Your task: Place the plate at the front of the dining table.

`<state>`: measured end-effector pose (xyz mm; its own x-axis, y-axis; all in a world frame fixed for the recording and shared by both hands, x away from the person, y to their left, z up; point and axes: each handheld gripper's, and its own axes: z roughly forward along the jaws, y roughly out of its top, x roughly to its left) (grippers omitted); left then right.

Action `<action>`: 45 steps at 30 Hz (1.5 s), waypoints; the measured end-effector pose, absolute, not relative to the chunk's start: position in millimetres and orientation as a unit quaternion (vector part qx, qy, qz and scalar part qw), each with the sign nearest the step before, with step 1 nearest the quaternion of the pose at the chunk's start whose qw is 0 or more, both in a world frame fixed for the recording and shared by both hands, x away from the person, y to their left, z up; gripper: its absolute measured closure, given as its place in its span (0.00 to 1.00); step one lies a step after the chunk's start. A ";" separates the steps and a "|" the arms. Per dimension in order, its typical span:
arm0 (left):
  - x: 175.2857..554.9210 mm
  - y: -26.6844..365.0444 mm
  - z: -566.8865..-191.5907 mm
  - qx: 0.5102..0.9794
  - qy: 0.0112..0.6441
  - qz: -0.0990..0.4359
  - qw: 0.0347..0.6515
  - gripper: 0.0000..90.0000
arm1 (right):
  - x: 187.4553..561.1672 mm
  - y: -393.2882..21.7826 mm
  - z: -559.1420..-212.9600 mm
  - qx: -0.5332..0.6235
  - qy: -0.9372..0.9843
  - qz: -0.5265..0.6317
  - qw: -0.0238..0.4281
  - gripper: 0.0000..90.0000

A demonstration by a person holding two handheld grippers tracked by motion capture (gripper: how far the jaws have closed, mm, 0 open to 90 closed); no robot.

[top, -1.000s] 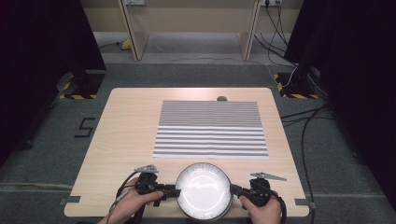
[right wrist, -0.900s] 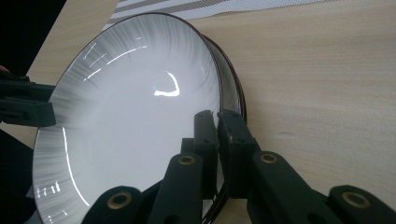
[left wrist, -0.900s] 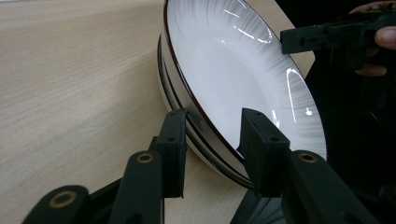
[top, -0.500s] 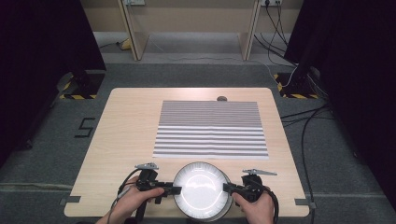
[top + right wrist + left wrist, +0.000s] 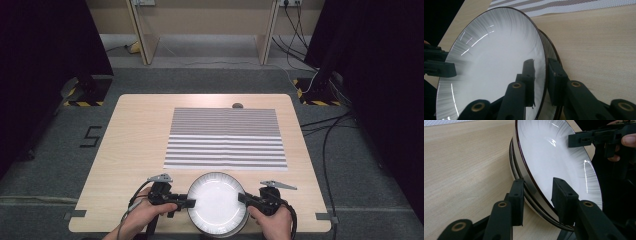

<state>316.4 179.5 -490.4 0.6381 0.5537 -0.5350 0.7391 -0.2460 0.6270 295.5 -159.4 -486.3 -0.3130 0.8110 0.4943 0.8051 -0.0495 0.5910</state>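
A white plate (image 5: 218,202) with a dark rim tops a small stack at the table's front edge. My left gripper (image 5: 191,203) is at its left rim and my right gripper (image 5: 243,199) at its right. In the left gripper view, the left gripper (image 5: 537,181) has just been closing: one jaw is hooked under the top plate (image 5: 554,157) beside the lower plates (image 5: 512,165), the other lies on its white inside. The right gripper (image 5: 541,61) has also been closing and pinches the top plate (image 5: 494,62) at its rim, which stands off the plate beneath (image 5: 554,47).
A grey-and-white striped mat (image 5: 225,137) covers the middle and far part of the wooden table (image 5: 140,130). A small dark round thing (image 5: 237,105) sits at the far edge. Cables (image 5: 325,130) trail over the floor to the right.
The right gripper has slid in leftward onto the plate's right rim. The left gripper and the plates have stayed where they were.
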 end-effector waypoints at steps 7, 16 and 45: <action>321.1 180.0 -490.7 0.777 0.422 -0.114 0.453 0.72 | 300.5 -160.8 -487.5 0.590 0.680 0.435 -0.006 0.93; 327.5 181.0 -488.7 0.770 0.427 -0.096 0.464 0.78 | 307.0 -161.1 -478.4 0.578 0.674 0.460 0.001 0.95; 342.6 177.0 -482.6 0.744 0.440 -0.041 0.501 0.90 | 310.5 -161.6 -473.4 0.565 0.666 0.487 0.010 0.93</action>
<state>342.6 177.0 -482.6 0.6091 0.6142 -0.5019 0.6960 -0.1104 0.7095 310.5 -161.6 -473.4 -0.3616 0.7622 0.5370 0.7425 -0.1129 0.6602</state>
